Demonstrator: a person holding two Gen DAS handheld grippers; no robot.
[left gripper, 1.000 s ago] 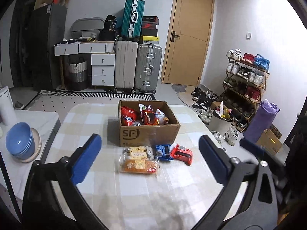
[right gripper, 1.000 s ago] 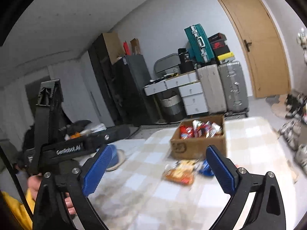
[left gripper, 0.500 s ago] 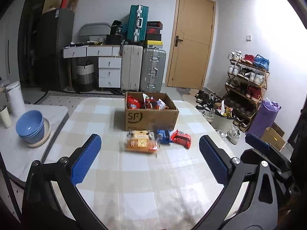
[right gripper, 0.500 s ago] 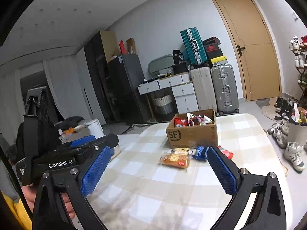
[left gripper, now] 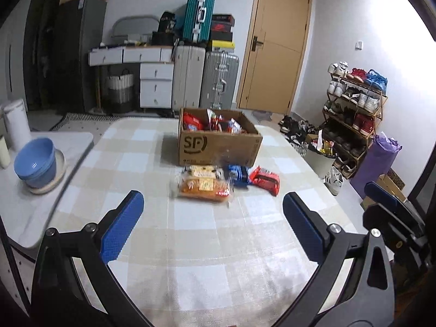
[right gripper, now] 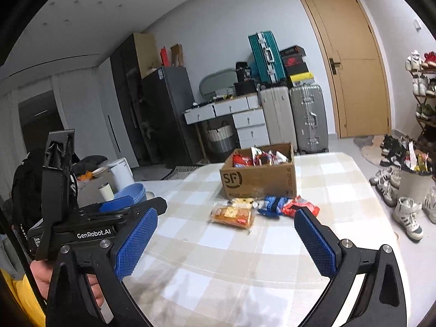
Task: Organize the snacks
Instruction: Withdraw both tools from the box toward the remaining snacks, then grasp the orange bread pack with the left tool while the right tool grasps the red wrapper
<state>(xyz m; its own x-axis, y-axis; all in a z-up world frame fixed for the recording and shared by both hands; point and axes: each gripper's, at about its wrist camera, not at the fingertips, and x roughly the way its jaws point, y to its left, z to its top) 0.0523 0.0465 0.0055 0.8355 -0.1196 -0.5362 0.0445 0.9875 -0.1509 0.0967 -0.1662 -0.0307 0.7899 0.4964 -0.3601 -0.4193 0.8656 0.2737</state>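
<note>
Both tongs, left (left gripper: pixel 212 212) and right (right gripper: pixel 226 229), gape wide and empty above the bench (left gripper: pixel 207 259). At twelve o'clock, three snack packets (left gripper: pixel 203 188), somewhat blurred, lie just before the cardboard box (left gripper: pixel 218 147).

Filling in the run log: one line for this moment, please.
left gripper open, empty | right gripper open, empty | three snack packets on table before cardboard box

snack packets (left gripper: pixel 203 186) blurred (labels unreadable) | box (left gripper: pixel 219 147) contents half-hidden by walls | shoe rack (right gripper: pixel 425 103) edge-cropped
</note>
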